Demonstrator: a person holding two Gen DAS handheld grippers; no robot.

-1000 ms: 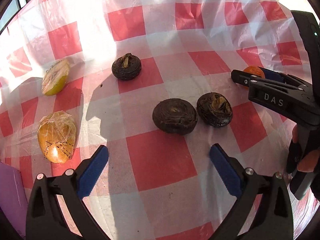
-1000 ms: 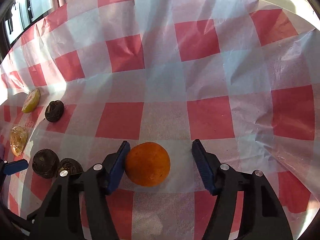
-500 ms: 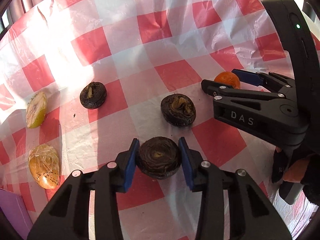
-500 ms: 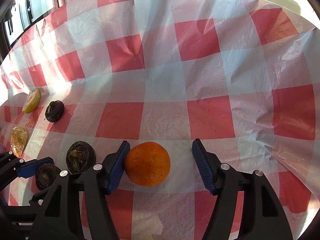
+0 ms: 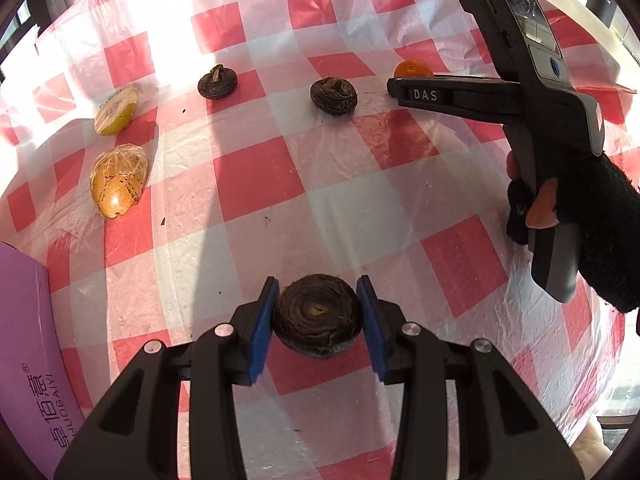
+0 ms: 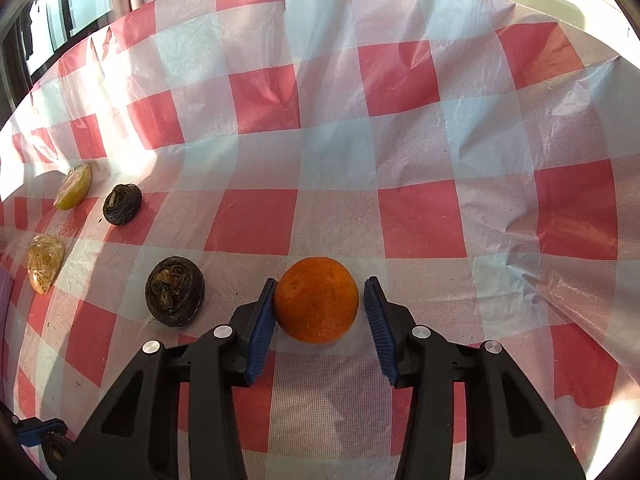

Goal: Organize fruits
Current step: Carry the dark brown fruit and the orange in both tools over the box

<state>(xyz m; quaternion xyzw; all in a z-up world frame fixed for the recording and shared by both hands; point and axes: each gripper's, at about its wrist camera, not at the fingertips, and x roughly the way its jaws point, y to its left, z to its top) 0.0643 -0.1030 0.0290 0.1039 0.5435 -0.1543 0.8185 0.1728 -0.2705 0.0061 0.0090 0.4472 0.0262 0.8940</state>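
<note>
My left gripper point(image 5: 318, 320) is shut on a dark wrinkled round fruit point(image 5: 318, 326) and holds it above the red-and-white checked cloth point(image 5: 260, 180). My right gripper point(image 6: 320, 308) has its blue pads point(image 6: 262, 320) around an orange point(image 6: 317, 299) that rests on the cloth; the left pad touches it, the right pad stands a little off. Two more dark fruits point(image 5: 334, 95) point(image 5: 217, 85) lie farther out. A wrapped yellow-orange fruit point(image 5: 118, 184) and a cut pale-yellow fruit point(image 5: 116, 109) lie at the left.
A purple box point(image 5: 28, 340) with printed characters stands at the left edge near me. The right gripper's body and the gloved hand point(image 5: 580, 232) fill the right side of the left wrist view. The cloth is creased at the far right point(image 6: 560, 272).
My left gripper closed on the dark fruit, lifted it and drew back from the others. My right gripper's jaws narrowed around the orange, which stayed in place.
</note>
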